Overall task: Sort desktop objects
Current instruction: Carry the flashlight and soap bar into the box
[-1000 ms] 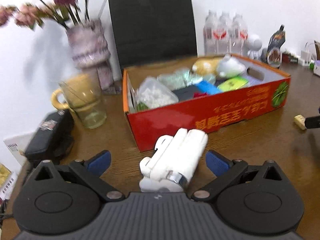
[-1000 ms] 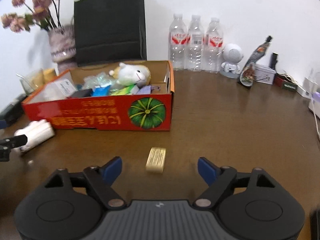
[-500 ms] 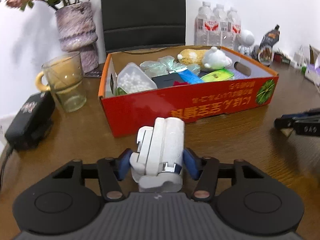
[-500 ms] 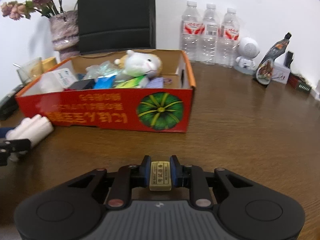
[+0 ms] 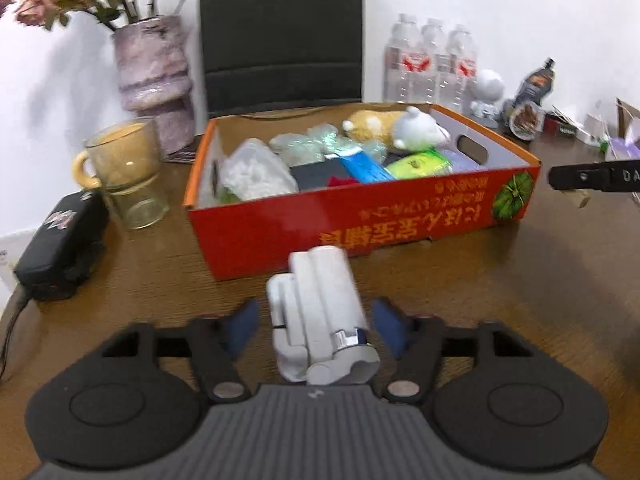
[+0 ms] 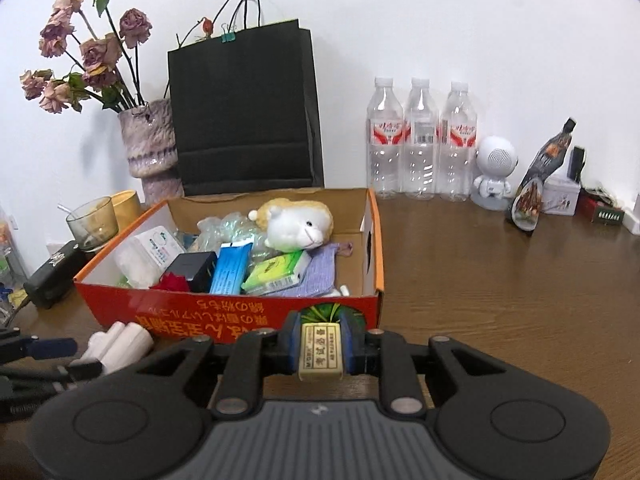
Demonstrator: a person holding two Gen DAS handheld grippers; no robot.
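Nearby, right gripper point(image 6: 321, 343) angled downward toward the red cardboard box point(image 6: 240, 322), blue pads point(image 6: 347, 339) clamped on a cream eraser point(image 6: 321, 351) printed with small dark characters, too fine to read. Left gripper point(image 5: 317, 320) likewise tilted down over the brown table point(image 5: 520, 280), jaws opening with clear gaps on both sides of the white folded gadget point(image 5: 320, 320) lying between them, just in front of the box. Orange upside-down lettering and a green pumpkin picture point(image 5: 514, 197) on the box front, red labels on three clear water bottles point(image 6: 420, 140) at the wall.
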